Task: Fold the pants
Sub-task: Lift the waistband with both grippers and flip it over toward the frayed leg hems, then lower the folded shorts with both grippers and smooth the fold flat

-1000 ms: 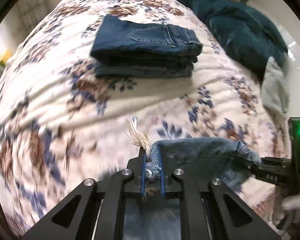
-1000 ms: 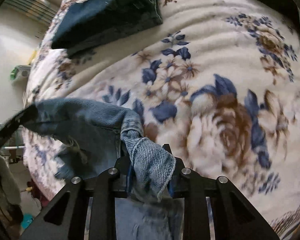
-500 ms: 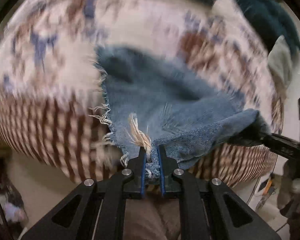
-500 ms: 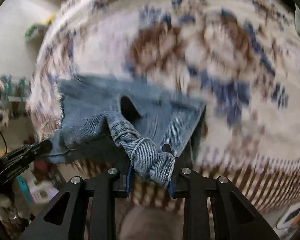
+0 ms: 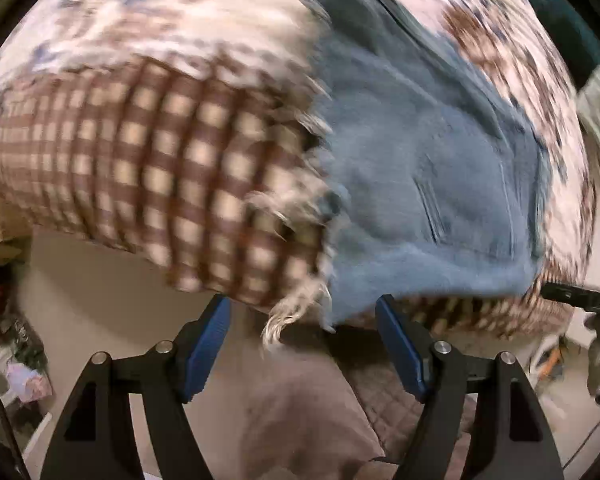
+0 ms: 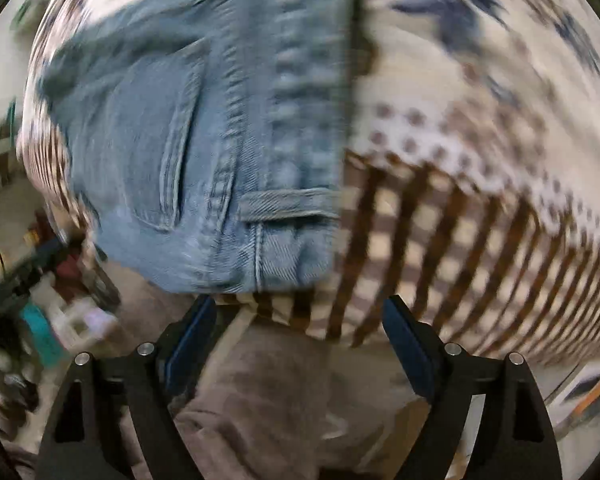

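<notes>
Light blue denim pants [image 5: 428, 184] lie on the near edge of the bed, with a frayed hem at their left side. In the right wrist view the same pants [image 6: 204, 152] show a back pocket, a belt loop and the waistband. My left gripper [image 5: 303, 320] is open and empty, just below the frayed hem. My right gripper [image 6: 296, 320] is open and empty, just below the waistband corner. The right gripper's tip [image 5: 580, 298] shows at the right edge of the left wrist view. Both views are motion-blurred.
The bed has a floral cover [image 5: 172, 12] with a brown checked side panel [image 5: 172, 184] hanging over the edge. A dark teal blanket [image 5: 560, 12] lies at the far right. The person's brown trousers [image 6: 260, 408] are below the grippers. Clutter [image 6: 40, 320] sits on the floor at left.
Both grippers have let go of the pants and opened. The pants now lie on the bed edge. Both grippers have drawn back toward the person.
</notes>
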The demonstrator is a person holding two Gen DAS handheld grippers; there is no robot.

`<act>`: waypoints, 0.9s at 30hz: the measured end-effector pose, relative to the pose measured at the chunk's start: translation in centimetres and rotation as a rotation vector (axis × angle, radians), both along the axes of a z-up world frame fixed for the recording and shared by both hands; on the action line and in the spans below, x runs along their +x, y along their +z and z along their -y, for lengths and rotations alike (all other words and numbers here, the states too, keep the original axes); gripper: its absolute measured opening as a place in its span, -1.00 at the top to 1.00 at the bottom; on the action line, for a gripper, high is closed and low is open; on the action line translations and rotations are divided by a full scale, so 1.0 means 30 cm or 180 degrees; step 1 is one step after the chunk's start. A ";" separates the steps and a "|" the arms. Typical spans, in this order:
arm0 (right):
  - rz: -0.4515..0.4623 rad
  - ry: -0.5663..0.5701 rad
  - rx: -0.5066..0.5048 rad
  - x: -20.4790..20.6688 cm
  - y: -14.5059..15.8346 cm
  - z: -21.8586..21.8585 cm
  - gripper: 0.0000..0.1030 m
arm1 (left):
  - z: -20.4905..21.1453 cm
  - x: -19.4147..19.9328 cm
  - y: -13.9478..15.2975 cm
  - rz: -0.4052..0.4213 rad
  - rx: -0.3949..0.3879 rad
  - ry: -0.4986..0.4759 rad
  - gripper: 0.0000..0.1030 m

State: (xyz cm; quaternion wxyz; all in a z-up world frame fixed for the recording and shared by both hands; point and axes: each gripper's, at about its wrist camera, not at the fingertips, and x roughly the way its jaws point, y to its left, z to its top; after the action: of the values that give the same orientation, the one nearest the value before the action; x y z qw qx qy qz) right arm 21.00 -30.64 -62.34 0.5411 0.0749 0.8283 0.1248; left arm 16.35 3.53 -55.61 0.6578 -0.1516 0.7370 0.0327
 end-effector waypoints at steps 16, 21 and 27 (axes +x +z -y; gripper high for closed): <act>0.0842 -0.0861 0.0051 0.434 -0.040 0.086 0.82 | -0.005 0.731 -0.192 0.0534 -0.0496 0.0170 0.57; 0.1023 -0.1019 0.0062 0.483 0.023 0.114 0.86 | -0.032 0.793 -0.185 0.0589 -0.0358 0.0015 0.65; 0.1043 -0.1108 -0.0073 0.500 -0.036 0.102 0.86 | -0.097 0.823 -0.263 0.0405 -0.0493 0.0221 0.60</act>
State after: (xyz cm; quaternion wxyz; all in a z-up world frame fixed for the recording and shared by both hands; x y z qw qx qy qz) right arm 36.00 -33.71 -63.42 0.6825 0.1891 0.7054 0.0308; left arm 41.05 6.46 -63.48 0.6880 -0.2292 0.6884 -0.0113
